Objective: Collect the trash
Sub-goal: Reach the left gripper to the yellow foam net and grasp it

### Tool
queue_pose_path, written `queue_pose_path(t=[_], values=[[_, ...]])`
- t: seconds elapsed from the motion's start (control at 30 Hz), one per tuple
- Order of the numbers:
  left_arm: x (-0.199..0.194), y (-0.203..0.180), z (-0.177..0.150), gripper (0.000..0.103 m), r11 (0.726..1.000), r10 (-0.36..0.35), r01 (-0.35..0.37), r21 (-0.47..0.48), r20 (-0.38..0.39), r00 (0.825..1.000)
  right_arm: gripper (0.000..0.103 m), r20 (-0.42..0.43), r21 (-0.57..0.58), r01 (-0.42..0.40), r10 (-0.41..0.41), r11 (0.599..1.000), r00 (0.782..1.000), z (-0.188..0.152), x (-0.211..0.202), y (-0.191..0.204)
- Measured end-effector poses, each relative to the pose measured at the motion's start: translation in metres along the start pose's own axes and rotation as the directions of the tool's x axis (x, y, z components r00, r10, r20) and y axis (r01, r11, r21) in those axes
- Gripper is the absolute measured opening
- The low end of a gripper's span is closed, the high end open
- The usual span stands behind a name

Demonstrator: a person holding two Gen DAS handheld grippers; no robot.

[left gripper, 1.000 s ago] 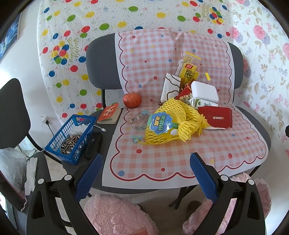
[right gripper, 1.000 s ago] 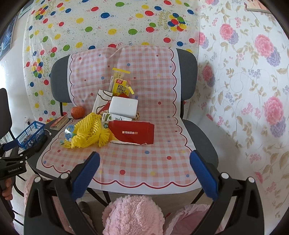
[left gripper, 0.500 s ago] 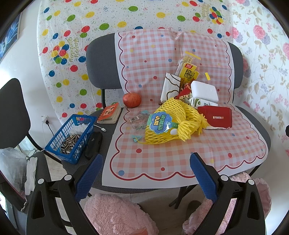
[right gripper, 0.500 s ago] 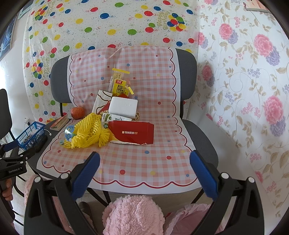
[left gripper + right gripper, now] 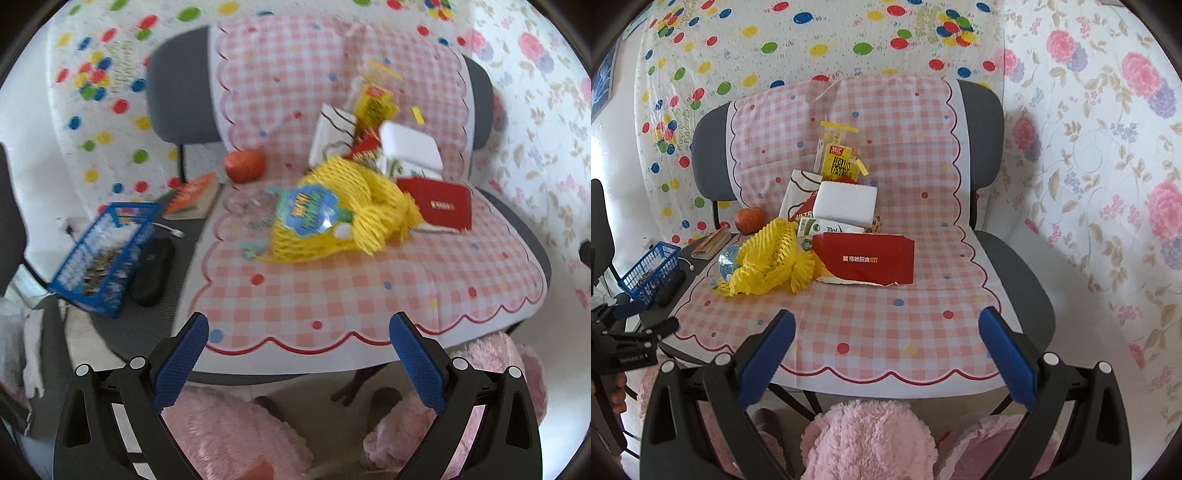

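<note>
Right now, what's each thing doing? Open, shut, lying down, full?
Left gripper: open, empty.
Right gripper: open, empty.
Red box: lying flat, edge torn.
Yellow net: crumpled, lying down.
White block: resting on the pile.
Yellow packet: leaning on the backrest.
Blue basket: upright, partly filled.
</note>
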State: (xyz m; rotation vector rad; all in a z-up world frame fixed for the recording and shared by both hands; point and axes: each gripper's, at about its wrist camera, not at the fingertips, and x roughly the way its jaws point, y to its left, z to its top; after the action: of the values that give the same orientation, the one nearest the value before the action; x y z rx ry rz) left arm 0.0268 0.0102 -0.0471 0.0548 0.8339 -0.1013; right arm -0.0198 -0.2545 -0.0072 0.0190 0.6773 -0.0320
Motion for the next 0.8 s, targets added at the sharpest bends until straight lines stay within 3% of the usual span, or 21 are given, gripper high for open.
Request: queue_pose_path(t=[0.1,0.33,0.5,0.8], values=[[0.014,-0.008,0.003,0.097,0.999,-0.029,0.029,0.016,-0.014,0.999,0.097,-0.016,0.002,-0.006,0.006,1.000,1.000,0.001,0.013,-0.002],[0.043,-0.034,0.029,0.097,0.994,-0.051,0.046,0.096,0.046,0.998,0.097,-0.037,0.020,-0.008,0.008,1.000,0.999,0.005,0.040,-0.010],[0.075,-0.056,0.049,0.097,0.987,-0.088,0.084,0.133,0.021,0.996,0.097,-0.055,0.053,-0.015,0.017,0.998,0.998,0.010,0.060,-0.020],[0.133,-0.083,0.066,0.097,0.970,0.042,-0.040,0.241,-0.004,0.999,0.097,-0.085,0.055,-0.014,0.019,0.998,0.996,0.019,0.090,-0.028]])
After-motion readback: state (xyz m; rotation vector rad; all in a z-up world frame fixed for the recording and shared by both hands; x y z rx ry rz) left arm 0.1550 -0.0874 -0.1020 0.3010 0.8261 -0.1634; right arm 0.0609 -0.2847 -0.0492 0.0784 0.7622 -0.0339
